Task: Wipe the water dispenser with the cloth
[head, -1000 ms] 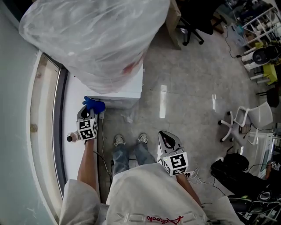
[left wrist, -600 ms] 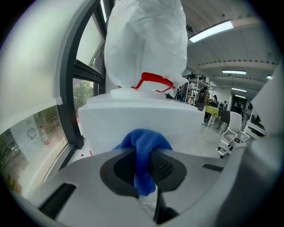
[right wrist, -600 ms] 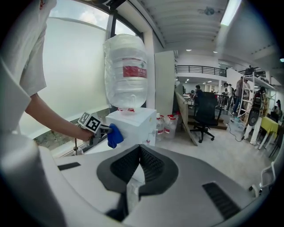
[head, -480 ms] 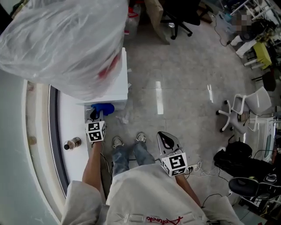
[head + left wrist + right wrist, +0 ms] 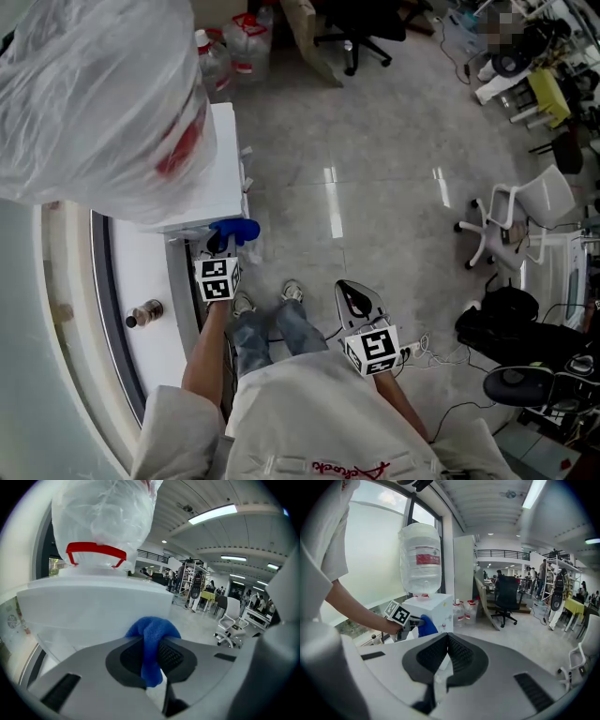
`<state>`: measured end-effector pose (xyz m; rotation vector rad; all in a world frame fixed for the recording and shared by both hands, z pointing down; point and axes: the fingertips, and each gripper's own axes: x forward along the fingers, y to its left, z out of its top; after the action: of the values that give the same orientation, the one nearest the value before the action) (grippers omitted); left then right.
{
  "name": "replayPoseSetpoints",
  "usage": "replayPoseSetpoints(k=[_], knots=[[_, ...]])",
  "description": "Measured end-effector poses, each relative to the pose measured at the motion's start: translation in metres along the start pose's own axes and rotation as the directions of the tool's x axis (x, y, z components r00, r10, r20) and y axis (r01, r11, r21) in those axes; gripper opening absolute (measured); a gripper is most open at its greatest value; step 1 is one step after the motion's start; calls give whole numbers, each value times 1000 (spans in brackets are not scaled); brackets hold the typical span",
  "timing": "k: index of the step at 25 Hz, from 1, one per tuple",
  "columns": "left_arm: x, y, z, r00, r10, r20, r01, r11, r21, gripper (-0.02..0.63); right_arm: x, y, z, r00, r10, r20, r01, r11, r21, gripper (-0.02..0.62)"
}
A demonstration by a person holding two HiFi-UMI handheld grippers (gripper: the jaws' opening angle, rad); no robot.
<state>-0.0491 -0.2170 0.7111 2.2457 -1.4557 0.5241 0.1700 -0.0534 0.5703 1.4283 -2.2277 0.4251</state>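
The white water dispenser (image 5: 214, 173) stands by the window, topped by a large bottle wrapped in clear plastic (image 5: 94, 103). My left gripper (image 5: 221, 242) is shut on a blue cloth (image 5: 235, 231), which sits at the dispenser's near front corner. In the left gripper view the cloth (image 5: 152, 637) bulges out between the jaws, close to the dispenser's white body (image 5: 93, 609) below the bottle's red ring (image 5: 96, 552). My right gripper (image 5: 353, 292) hangs over the floor by my right side, shut with nothing in it. The right gripper view shows the dispenser (image 5: 437, 607) and the cloth (image 5: 425, 626) from the side.
A small dark-capped bottle (image 5: 144, 313) lies on the white window sill (image 5: 150, 272). Spare water bottles (image 5: 239, 42) stand on the floor behind the dispenser. A white office chair (image 5: 514, 220) and black bags (image 5: 511, 328) are off to the right. A power strip (image 5: 412, 352) lies near my feet.
My left gripper has carried the blue cloth from the dispenser's window-side corner across to its front corner. The right gripper has stayed where it was.
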Motion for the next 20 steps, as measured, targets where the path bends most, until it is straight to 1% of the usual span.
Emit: replayPoseSetpoints(k=[5, 9, 14, 20], knots=[[16, -32, 5, 1000, -26, 1, 26, 1000, 5, 49, -11, -21, -9, 1000, -11, 1, 11, 1000, 9, 15], [21, -43, 5, 1000, -23, -8, 23, 1000, 14, 49, -20, -42, -16, 1000, -20, 1, 20, 1000, 13, 15], [15, -42, 1, 1000, 0, -23, 1, 1000, 24, 49, -24, -54, -17, 1000, -8, 8, 8, 1000, 12, 15], [-11, -26, -1, 998, 60, -6, -61, 998, -13, 49, -14, -45, -6, 999, 47, 23, -47, 999, -13, 15]])
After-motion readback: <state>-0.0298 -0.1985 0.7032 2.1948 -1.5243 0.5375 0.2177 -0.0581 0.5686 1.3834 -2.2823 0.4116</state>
